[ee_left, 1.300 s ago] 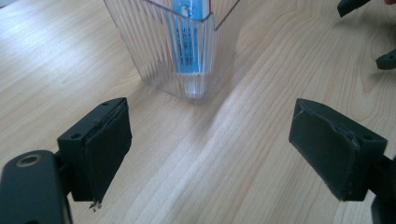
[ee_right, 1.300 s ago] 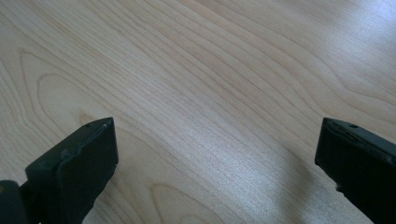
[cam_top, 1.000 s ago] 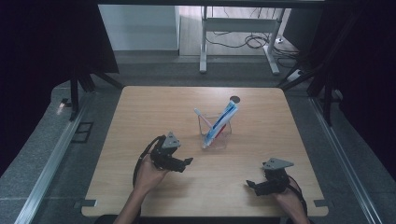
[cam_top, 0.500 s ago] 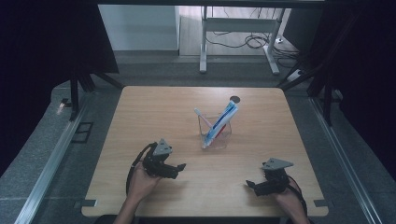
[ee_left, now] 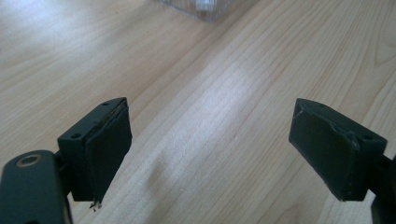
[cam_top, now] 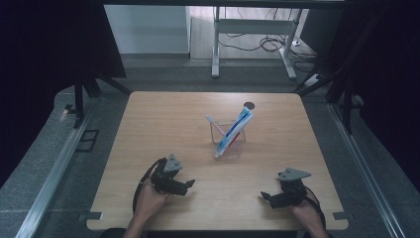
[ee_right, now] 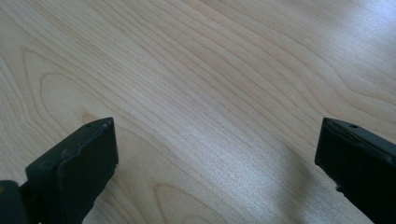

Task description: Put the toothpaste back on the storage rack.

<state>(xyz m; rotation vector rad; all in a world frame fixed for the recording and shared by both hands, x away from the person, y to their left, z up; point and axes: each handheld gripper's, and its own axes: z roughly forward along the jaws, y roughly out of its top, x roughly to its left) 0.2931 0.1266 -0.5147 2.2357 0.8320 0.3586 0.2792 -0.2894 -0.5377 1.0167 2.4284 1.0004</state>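
1. The clear holder stands a little past the centre of the wooden table, with a blue and white toothpaste tube leaning in it toward 1 o'clock. A thin white-tipped stick beside the tube is probably a toothbrush, though it is too small to be sure.
2. The left gripper rests low near the table's 7 o'clock edge, well apart from the holder, which lies at about 1 o'clock from it. Its jaws stand wide with nothing between them; in the left gripper view the holder's base just shows at 12 o'clock.
3. The right gripper sits near the 5 o'clock edge, jaws also spread wide and empty, over bare wood.
4. To reach well, I judge the left gripper should go forward first, keeping its jaws wide and level.
5. Close on the tube's upper body rather than the holder's wall, since the light holder could tip or slide.
6. The right gripper could steady the holder's rim from 4 o'clock.
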